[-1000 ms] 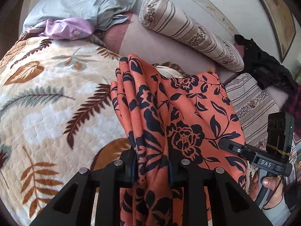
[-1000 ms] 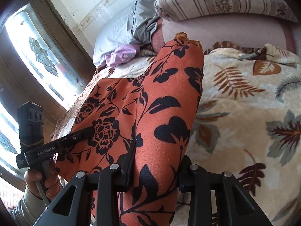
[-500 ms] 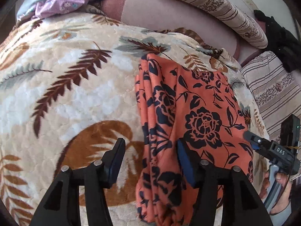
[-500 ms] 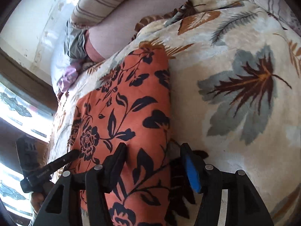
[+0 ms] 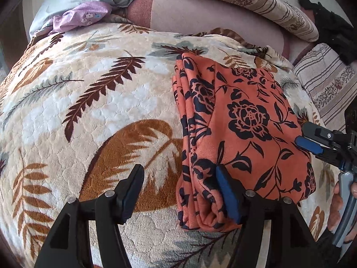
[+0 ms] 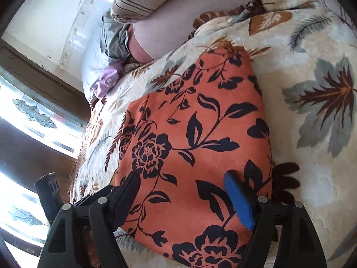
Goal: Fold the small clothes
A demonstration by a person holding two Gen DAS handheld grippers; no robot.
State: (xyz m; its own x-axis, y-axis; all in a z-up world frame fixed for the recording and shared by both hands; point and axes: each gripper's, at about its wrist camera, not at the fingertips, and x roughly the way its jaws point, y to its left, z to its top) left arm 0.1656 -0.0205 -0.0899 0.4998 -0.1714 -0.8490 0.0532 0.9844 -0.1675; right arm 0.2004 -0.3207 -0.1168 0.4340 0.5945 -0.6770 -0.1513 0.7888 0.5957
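**Folded garment laid down on the bed and let go.**

The orange floral garment (image 5: 243,134) lay flat as a folded rectangle on the leaf-patterned blanket (image 5: 89,111), its layered edge facing the left gripper (image 5: 180,192) and its rounded fold toward the blanket's right side in the right wrist view. Both tongs had just been opening: the left gripper's jaws stood apart with only the garment's near corner between them, no pad pressing it, and the right gripper (image 6: 183,192) straddled the cloth just as loosely (released, not clenched). The step in hand looked like the release after a fold. Next, I judged, the move called for lifting both grippers clear without dragging the layers, then either another fold across the rectangle or setting it aside near the striped pillow (image 5: 256,4).
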